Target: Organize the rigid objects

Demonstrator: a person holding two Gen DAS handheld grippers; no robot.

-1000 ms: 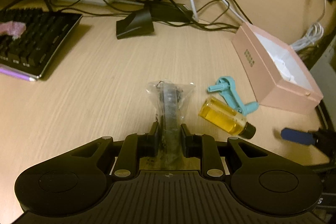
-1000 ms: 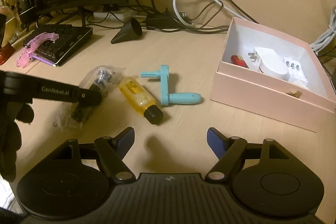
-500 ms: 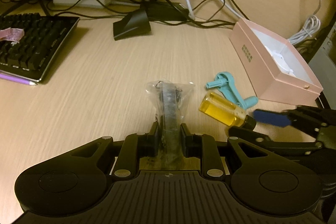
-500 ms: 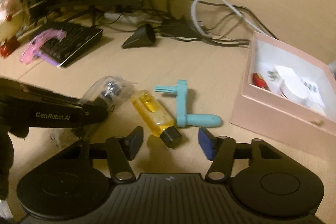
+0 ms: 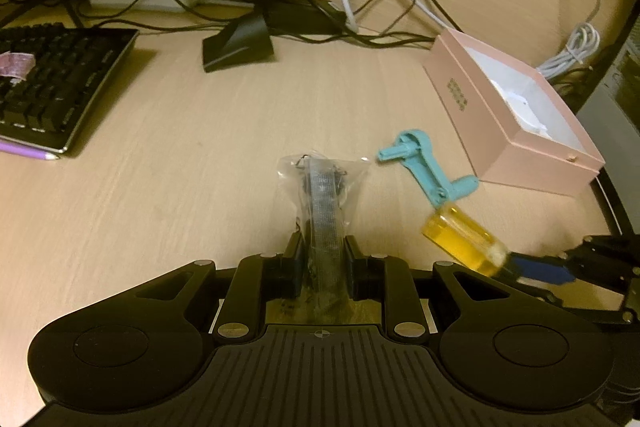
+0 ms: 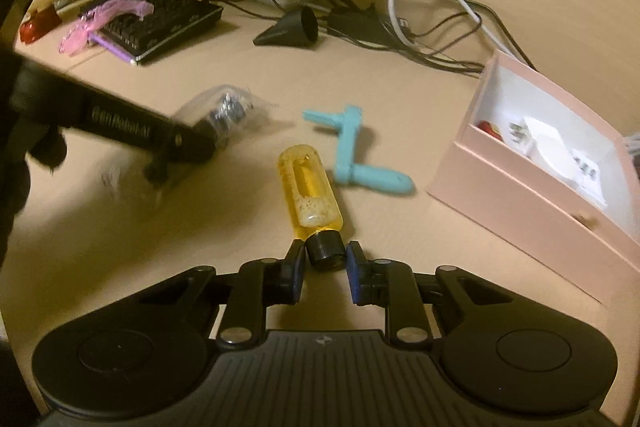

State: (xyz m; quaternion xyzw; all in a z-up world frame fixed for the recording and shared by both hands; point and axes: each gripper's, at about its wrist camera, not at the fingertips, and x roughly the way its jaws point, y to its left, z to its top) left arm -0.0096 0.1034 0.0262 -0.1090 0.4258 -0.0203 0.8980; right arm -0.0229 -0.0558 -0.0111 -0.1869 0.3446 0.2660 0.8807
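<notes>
the right gripper [image 6: 323, 269], wide apart a second ago and short of the yellow bottle [image 6: 310, 187], is now clamped on its black cap [image 6: 325, 250], the bottle pointing straight ahead of the fingers. the blue crank [image 6: 352, 155] lies just beyond, the pink box [image 6: 532, 195] off right. the left gripper [image 5: 322, 261] has stayed clamped on the clear bag [image 5: 322, 195], unmoved.

We find the clear bag [image 6: 224, 111] at left blurred, its contents unreadable; the pink box [image 6: 532, 203] runs off the right edge.
</notes>
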